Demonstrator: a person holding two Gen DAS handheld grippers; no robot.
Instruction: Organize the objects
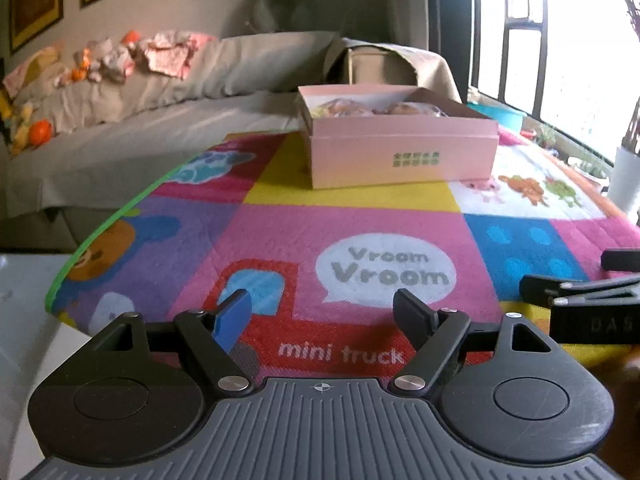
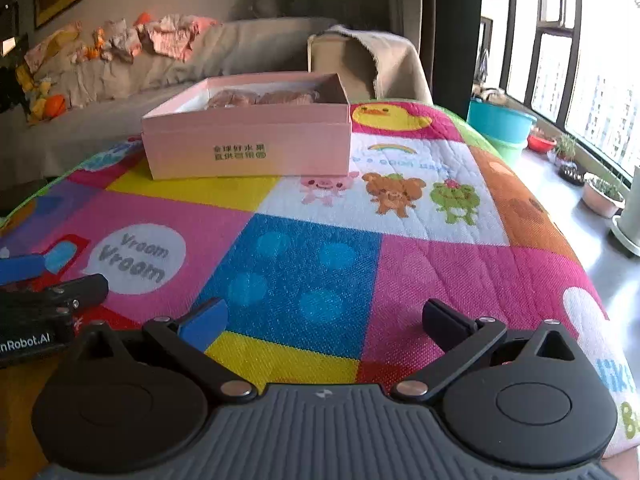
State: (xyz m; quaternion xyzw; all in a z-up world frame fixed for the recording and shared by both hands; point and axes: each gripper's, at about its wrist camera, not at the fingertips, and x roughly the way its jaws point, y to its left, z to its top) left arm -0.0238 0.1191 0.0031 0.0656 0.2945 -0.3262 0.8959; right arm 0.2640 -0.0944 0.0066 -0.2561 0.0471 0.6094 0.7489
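Both grippers, left (image 1: 322, 314) and right (image 2: 324, 326), open and empty; pink box (image 2: 248, 146) ahead of the fingers.
Likely light, stiff cardboard; grip a side wall, keep level.

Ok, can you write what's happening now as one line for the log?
left gripper: open, empty | right gripper: open, empty | pink box: open, on mat, untouched | stage: start
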